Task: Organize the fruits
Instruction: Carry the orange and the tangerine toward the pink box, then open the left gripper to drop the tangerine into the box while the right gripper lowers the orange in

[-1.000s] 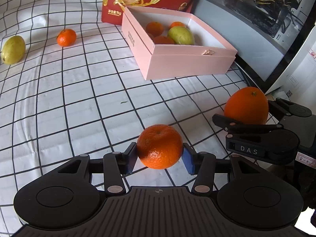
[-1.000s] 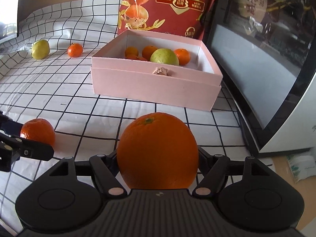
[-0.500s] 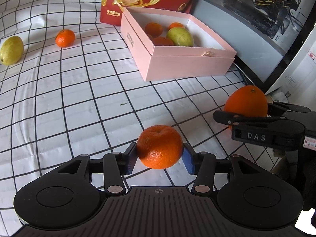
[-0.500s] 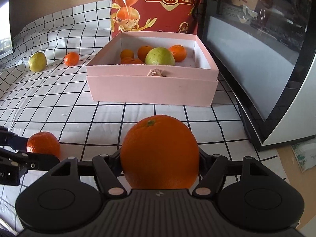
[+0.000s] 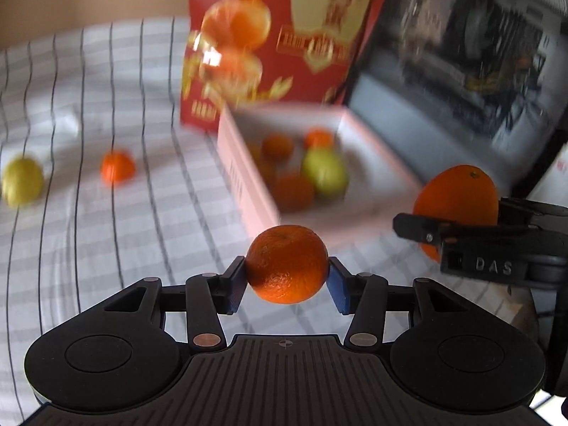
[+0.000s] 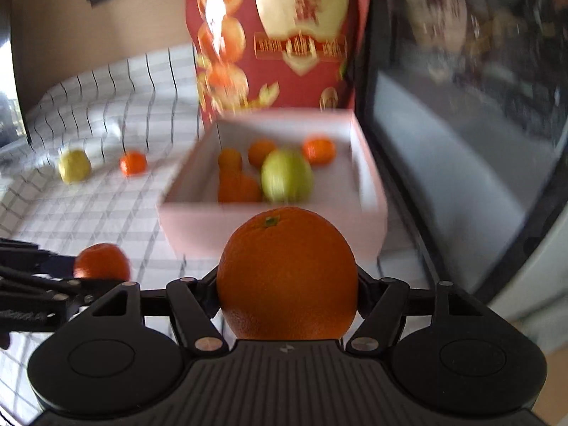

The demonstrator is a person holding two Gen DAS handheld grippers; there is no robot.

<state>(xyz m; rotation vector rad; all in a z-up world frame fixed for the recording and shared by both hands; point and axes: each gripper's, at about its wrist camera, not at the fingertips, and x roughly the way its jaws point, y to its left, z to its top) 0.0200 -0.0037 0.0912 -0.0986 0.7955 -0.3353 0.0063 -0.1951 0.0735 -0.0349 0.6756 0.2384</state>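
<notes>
My left gripper [image 5: 287, 278] is shut on a small tangerine [image 5: 287, 263], held above the checked cloth. My right gripper [image 6: 287, 285] is shut on a big orange [image 6: 287, 273]; that orange [image 5: 456, 198] also shows at the right of the left wrist view. The held tangerine [image 6: 102, 262] appears low left in the right wrist view. Ahead stands an open pink box [image 6: 273, 220] with several tangerines and a green fruit [image 6: 287, 176] inside. The same box [image 5: 245, 184] lies beyond the left gripper. Both views are blurred by motion.
A loose tangerine [image 5: 117, 167] and a yellow-green fruit [image 5: 21, 181] lie on the checked cloth [image 5: 106, 234] far left. A tall red fruit carton [image 6: 280, 35] stands behind the box. A dark glass-fronted case [image 6: 461, 106] borders the right side.
Both grippers have risen with their fruits off the cloth and tipped up toward the pink box, which now shows its inside more fully.
</notes>
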